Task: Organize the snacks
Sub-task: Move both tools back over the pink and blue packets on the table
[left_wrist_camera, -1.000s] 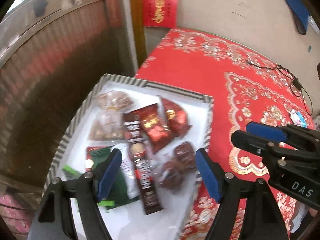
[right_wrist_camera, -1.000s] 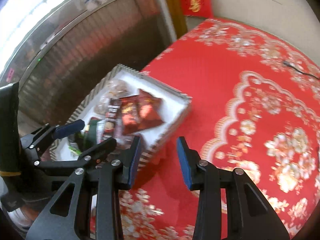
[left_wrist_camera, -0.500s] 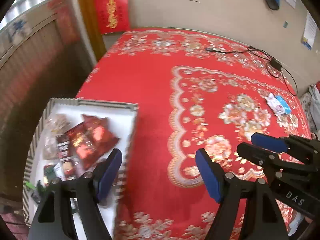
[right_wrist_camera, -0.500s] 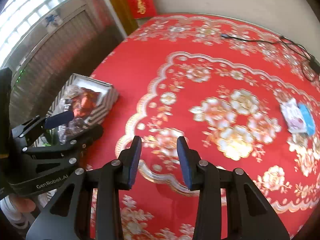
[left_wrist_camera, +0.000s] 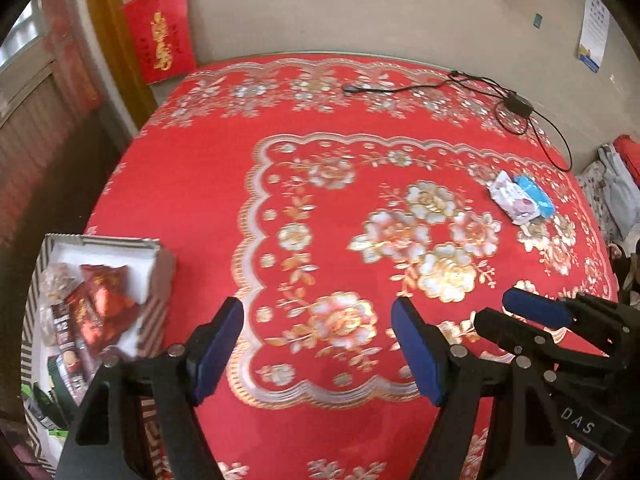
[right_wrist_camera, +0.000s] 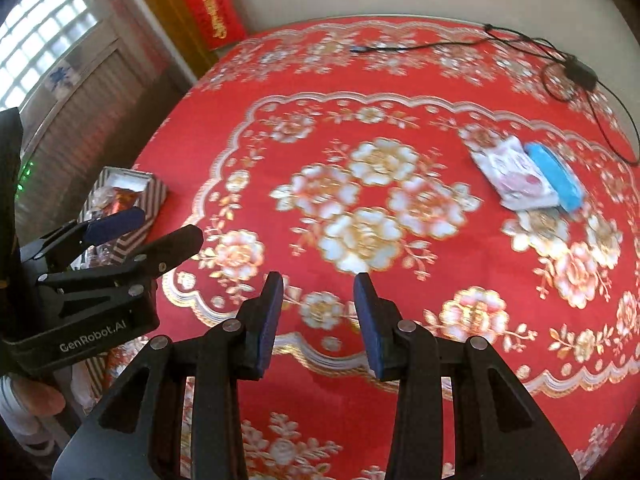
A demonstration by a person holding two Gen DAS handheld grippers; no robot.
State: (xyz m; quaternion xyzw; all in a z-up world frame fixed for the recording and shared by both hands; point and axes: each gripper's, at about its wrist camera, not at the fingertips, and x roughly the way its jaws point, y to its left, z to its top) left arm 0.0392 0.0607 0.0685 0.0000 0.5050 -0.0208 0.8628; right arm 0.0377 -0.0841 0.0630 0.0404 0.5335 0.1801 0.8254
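A round table in a red, gold-flowered cloth fills both views. At its left edge sits a striped tray holding red and dark snack packets. Near the right edge lie a white packet and a blue one, side by side, perhaps touching. The left gripper gapes wide and empty; the right gripper stands narrowly parted, gripping nothing.

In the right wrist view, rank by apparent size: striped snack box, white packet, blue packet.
1. White packet.
2. Blue packet.
The striped snack box is unranked: the left gripper partly hides it, so its visible area is unreliable.
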